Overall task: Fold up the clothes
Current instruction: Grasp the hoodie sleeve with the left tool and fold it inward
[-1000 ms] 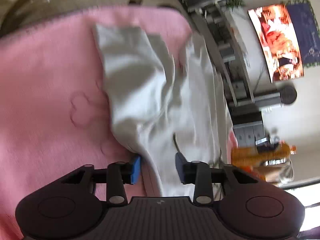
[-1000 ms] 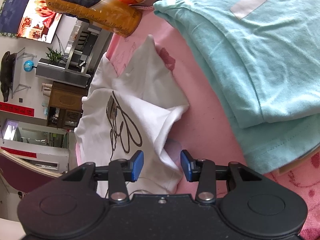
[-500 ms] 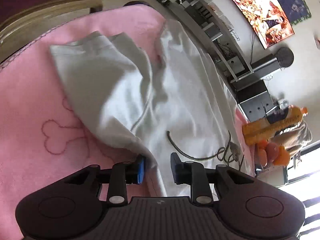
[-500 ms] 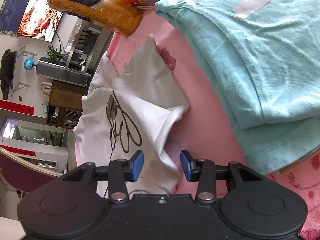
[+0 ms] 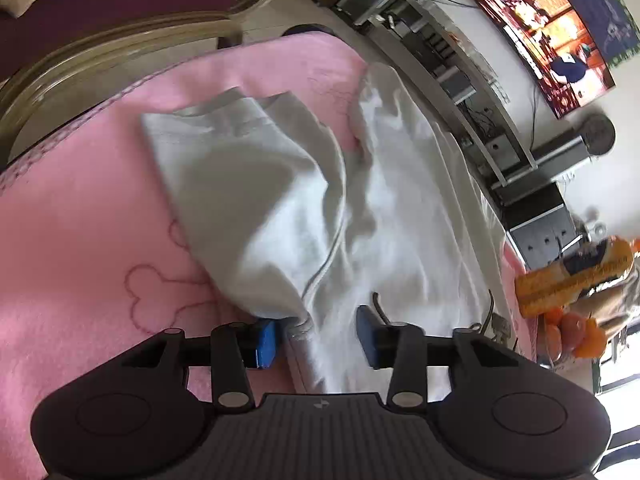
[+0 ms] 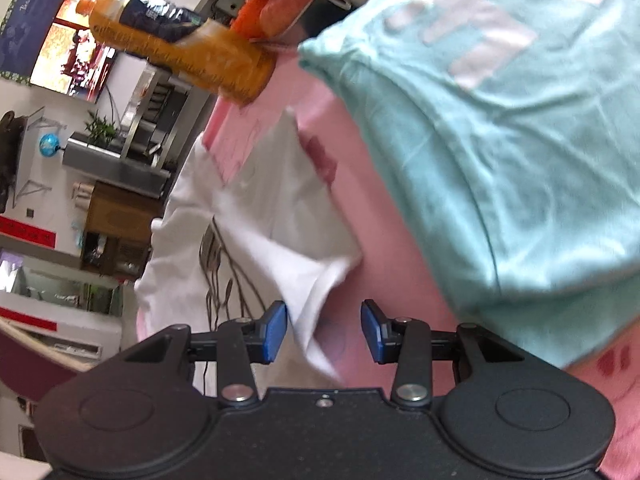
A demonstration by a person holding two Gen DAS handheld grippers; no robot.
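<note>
A white T-shirt (image 5: pixel 360 216) with a dark line print lies rumpled on the pink blanket (image 5: pixel 88 216), one flap folded over its left part. My left gripper (image 5: pixel 316 342) is low over the shirt's near edge. Its jaws are opening, and a ridge of white cloth lies loose between the blue pads. In the right wrist view the same shirt (image 6: pixel 256 216) shows a folded corner pointing right. My right gripper (image 6: pixel 324 332) stands open over that corner, with the cloth beside its left pad and not pinched.
A stack of folded teal shirts (image 6: pixel 500 160) lies on the blanket to the right. An orange bottle (image 6: pixel 180 52) and a bowl of fruit (image 6: pixel 276 4) stand at the table's far end. A wooden chair back (image 5: pixel 120 44) curves along the blanket's far edge.
The left gripper has rolled and shifted along the shirt's edge, and its jaws are wider than half a second ago. The right gripper has barely moved, with its jaws unchanged.
</note>
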